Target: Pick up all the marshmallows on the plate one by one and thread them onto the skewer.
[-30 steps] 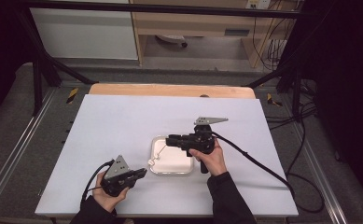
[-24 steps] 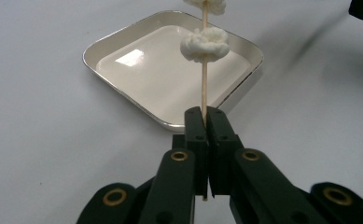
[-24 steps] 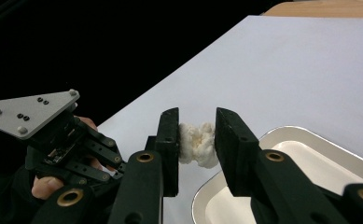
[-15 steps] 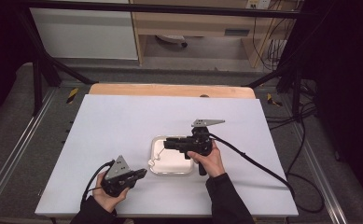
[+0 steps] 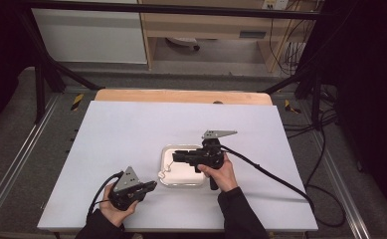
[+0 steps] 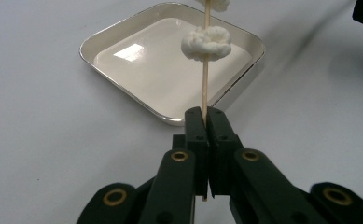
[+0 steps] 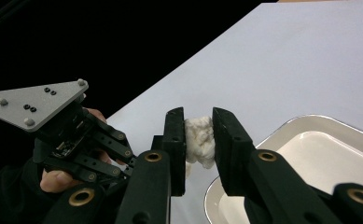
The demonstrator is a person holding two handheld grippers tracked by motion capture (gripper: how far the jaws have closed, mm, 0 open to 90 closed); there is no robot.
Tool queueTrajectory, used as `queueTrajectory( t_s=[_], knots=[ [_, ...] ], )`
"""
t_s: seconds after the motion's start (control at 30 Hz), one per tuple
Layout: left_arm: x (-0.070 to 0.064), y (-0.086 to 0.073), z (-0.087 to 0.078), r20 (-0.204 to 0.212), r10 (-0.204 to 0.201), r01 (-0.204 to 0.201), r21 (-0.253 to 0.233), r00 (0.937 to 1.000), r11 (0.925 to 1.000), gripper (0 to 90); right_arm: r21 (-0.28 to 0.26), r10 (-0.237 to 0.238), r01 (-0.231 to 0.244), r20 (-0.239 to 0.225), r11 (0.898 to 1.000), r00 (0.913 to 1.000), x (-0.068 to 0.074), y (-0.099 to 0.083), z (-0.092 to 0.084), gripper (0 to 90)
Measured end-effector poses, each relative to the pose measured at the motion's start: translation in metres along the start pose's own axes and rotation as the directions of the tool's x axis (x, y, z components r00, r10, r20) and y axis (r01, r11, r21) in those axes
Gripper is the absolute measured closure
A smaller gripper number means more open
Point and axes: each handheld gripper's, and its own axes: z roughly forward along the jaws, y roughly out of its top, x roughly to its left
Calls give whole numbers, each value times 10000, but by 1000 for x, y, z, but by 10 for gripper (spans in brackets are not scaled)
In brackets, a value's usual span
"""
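My left gripper [image 6: 206, 114] is shut on the lower end of a thin wooden skewer [image 6: 204, 88], which points up and away over the shallow white tray [image 6: 123, 93]. A white fluffy lump [image 6: 206, 43] is threaded on the skewer, and a second one [image 6: 215, 3] sits at its top. My right gripper [image 7: 198, 126] has just been closing, and its pads now press on a white fluffy lump [image 7: 200, 142]. In the high view the right gripper [image 5: 175, 156] hovers over the tray [image 5: 183, 175], with the left gripper [image 5: 152, 185] at the tray's near-left corner.
The tray stands in the near middle of a white tabletop [image 5: 131, 129] with a wooden strip [image 5: 181, 96] along its far edge. A black cable [image 5: 270, 177] trails from the right gripper to the right. In the right gripper view, the hand [image 7: 53, 179] holding the left gripper is close by.
The right gripper has shifted slightly toward the near side over the tray. The left gripper and skewer have kept still.
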Motion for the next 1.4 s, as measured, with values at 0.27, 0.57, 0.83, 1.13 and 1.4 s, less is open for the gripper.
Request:
queueTrajectory(
  t_s=[0.27, 0.57, 0.83, 1.13, 1.4],
  knots=[
    [-1, 0, 0, 23, 29, -29, 81, 10000, 10000, 886, 20, 17, -17, -54, 10000, 10000, 1, -4, 3, 767],
    [-1, 0, -1, -12, 41, -42, -10, 10000, 10000, 888, 16, -15, 15, -55, 10000, 10000, 2, -8, 6, 774],
    [-2, 0, -1, 0, 66, -66, -17, 10000, 10000, 887, 27, -81, 81, -117, 10000, 9999, 3, -12, 9, 783],
    [-4, 3, 1, 68, 149, -148, -76, 9999, 9999, 888, 403, 50, -33, -408, 9992, 9992, 2, -20, 16, 780],
    [-3, 3, 1, 69, 53, -53, -131, 10000, 9999, 887, 374, -39, 49, -261, 9993, 9997, 2, -19, 15, 741]
  ],
)
